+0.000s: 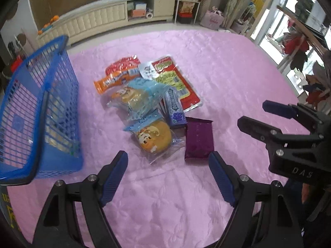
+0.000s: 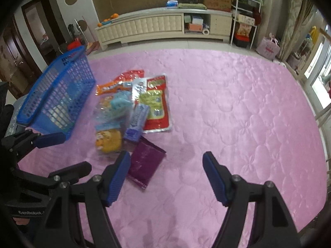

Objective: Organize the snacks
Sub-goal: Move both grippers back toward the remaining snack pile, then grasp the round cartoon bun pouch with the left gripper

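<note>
A pile of snack packs lies on the pink quilt (image 1: 227, 72). Nearest is a round yellow bun in clear wrap (image 1: 154, 137), with a dark purple packet (image 1: 198, 138) to its right. Behind them lie a blue-purple box (image 1: 174, 110), a large red and green bag (image 1: 175, 80) and an orange wrapper (image 1: 112, 80). A blue mesh basket (image 1: 39, 111) stands to the left. My left gripper (image 1: 167, 161) is open and empty, just short of the bun. My right gripper (image 2: 166, 161) is open and empty, its left finger beside the purple packet (image 2: 145, 163).
The right gripper shows in the left wrist view (image 1: 269, 119), the left gripper in the right wrist view (image 2: 51, 150). A cream cabinet (image 2: 163, 25) stands beyond the quilt. A shelf rack (image 2: 244, 16) and windows are to the right. The basket (image 2: 60, 95) holds a few items.
</note>
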The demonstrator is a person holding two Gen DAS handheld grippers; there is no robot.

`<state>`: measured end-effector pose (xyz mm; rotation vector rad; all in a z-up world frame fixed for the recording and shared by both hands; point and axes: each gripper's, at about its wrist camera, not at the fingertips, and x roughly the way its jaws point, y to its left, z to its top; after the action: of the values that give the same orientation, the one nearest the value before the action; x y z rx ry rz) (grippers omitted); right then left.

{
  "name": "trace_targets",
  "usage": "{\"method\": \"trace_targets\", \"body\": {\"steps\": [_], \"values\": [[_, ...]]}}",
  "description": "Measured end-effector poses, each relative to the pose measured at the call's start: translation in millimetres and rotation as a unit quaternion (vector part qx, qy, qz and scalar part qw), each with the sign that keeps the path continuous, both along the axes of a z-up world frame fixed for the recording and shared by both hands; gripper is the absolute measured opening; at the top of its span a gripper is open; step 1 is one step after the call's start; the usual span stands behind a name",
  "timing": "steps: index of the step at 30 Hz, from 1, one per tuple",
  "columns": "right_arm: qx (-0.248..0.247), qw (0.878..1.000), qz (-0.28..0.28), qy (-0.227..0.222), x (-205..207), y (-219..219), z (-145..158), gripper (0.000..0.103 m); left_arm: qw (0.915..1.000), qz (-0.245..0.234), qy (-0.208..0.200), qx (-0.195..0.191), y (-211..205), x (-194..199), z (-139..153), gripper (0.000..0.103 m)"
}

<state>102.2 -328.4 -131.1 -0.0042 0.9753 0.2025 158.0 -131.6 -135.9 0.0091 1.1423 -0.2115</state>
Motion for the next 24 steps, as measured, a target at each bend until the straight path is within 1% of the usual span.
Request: {"method": "trace_targets", "body": {"steps": [8,10,14,20,24], "values": [[0.001,1.000,0.011,0.009,19,0,-35,0.076,0.9991,0.018,0.038,0.004,-1,27,-36,0.079],[0.001,1.000,0.011,0.010,24,-1,-41,0.076,0.9989,0.019,0.043,0.005,-3,32,-42,0.079],[0.016,1.000,0.004,0.015,33,-6,-52,0.076,0.9986,0.013,0.046,0.021,-6,42,-51,0.079],[0.010,1.000,-0.007,0.019,39,-12,-61,0.076,0.9974,0.018,0.061,0.033,-11,55,-70,0.079],[0.028,0.999,-0.007,0.019,39,-17,-59,0.076,0.9965,0.028,0.074,0.028,-8,61,-83,0.079]]}}
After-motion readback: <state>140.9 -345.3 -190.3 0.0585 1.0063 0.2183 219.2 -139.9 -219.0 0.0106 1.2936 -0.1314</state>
